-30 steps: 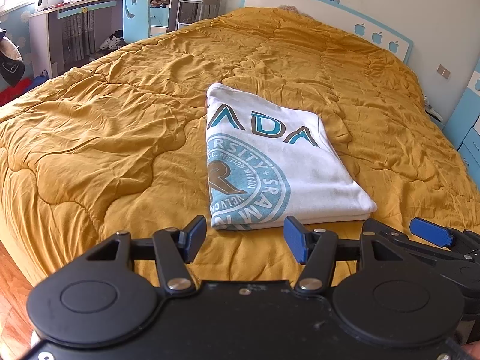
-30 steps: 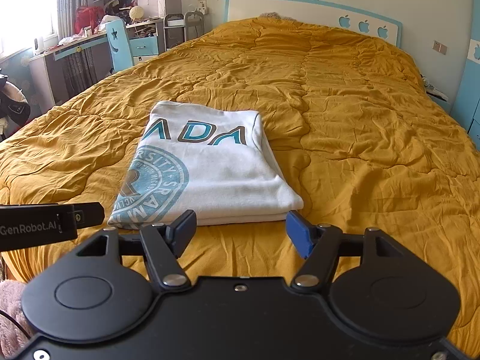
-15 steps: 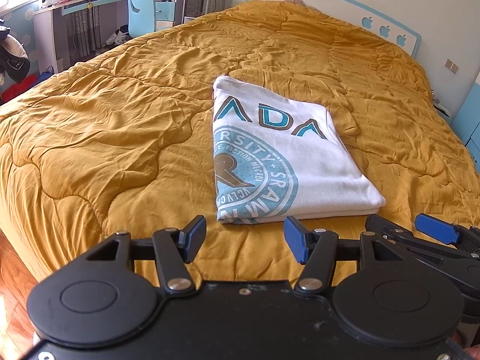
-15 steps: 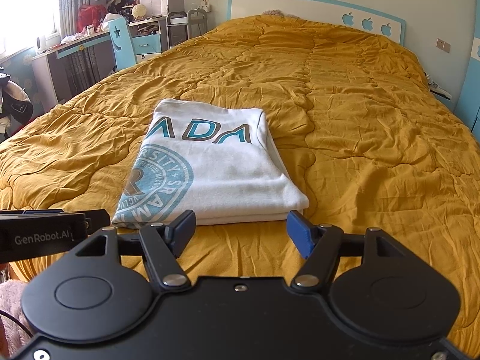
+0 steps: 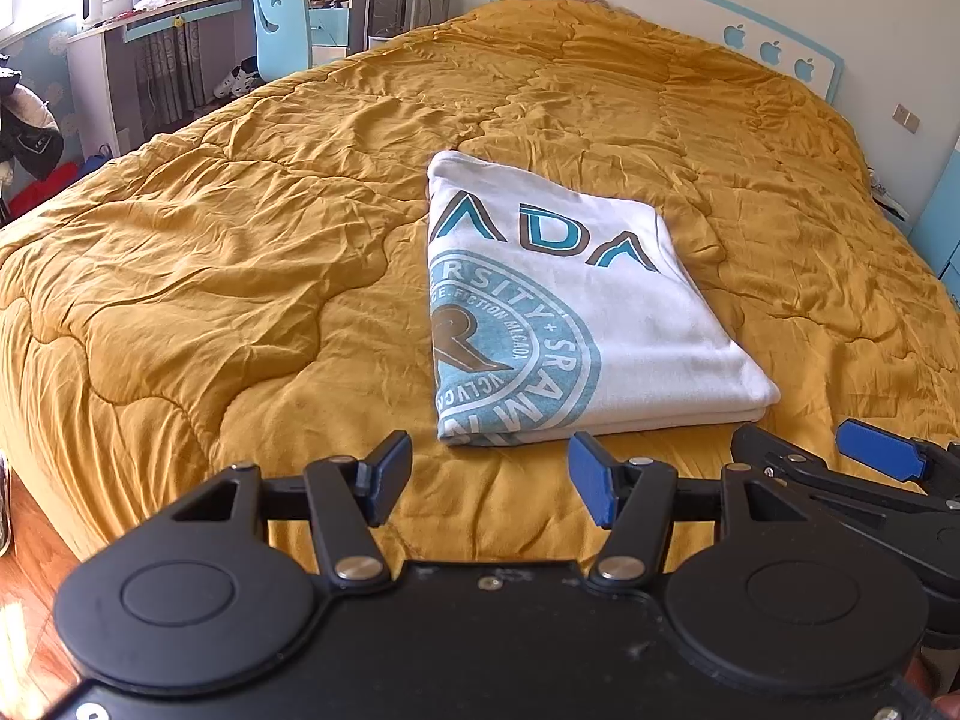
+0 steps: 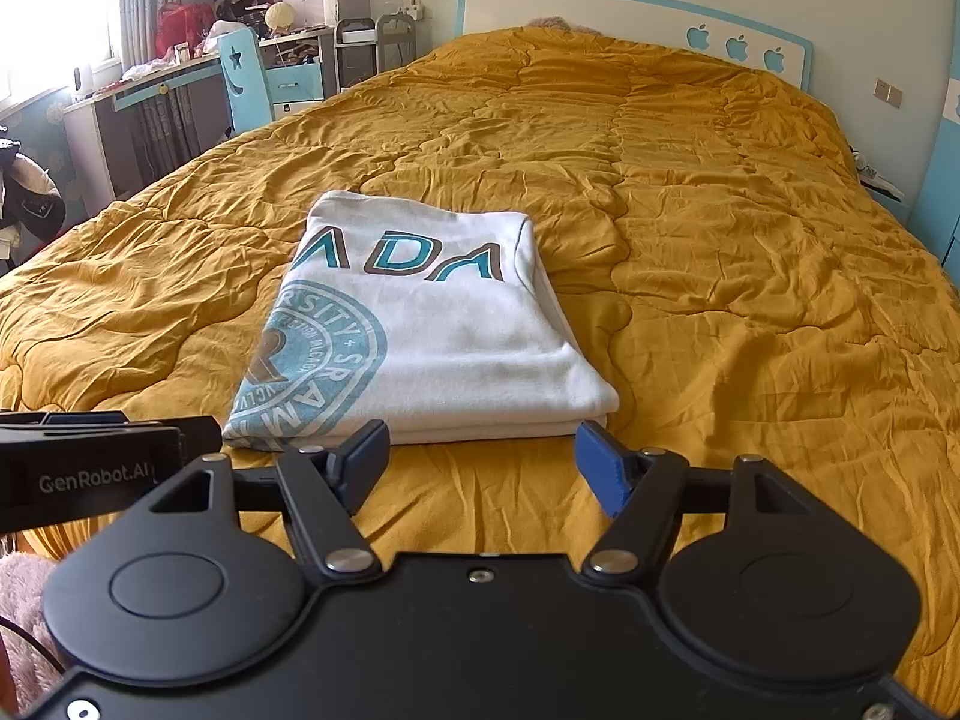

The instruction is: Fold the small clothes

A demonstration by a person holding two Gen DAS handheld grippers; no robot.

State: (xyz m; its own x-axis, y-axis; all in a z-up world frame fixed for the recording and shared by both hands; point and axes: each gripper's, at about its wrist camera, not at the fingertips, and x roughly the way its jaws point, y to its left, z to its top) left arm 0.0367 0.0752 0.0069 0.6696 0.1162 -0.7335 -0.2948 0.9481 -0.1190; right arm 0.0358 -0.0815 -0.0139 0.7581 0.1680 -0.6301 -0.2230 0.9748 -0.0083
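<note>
A white T-shirt with a teal print (image 5: 576,312) lies folded into a flat rectangle on the mustard quilt (image 5: 240,252); it also shows in the right wrist view (image 6: 432,330). My left gripper (image 5: 489,477) is open and empty, held just short of the shirt's near edge. My right gripper (image 6: 480,468) is open and empty too, just short of the same edge. The right gripper's blue fingertip (image 5: 879,456) shows at the right in the left wrist view. The left gripper's body (image 6: 90,471) shows at the left in the right wrist view.
The quilt covers a wide bed with a white and blue headboard (image 6: 630,12). A desk with a blue chair (image 5: 282,18) and shelves stand left of the bed. Wooden floor (image 5: 24,588) lies below the bed's near left corner.
Both grippers have moved slightly, so the shirt sits a little lower and nearer in both views. The jaws stay open. The shirt has not moved.
</note>
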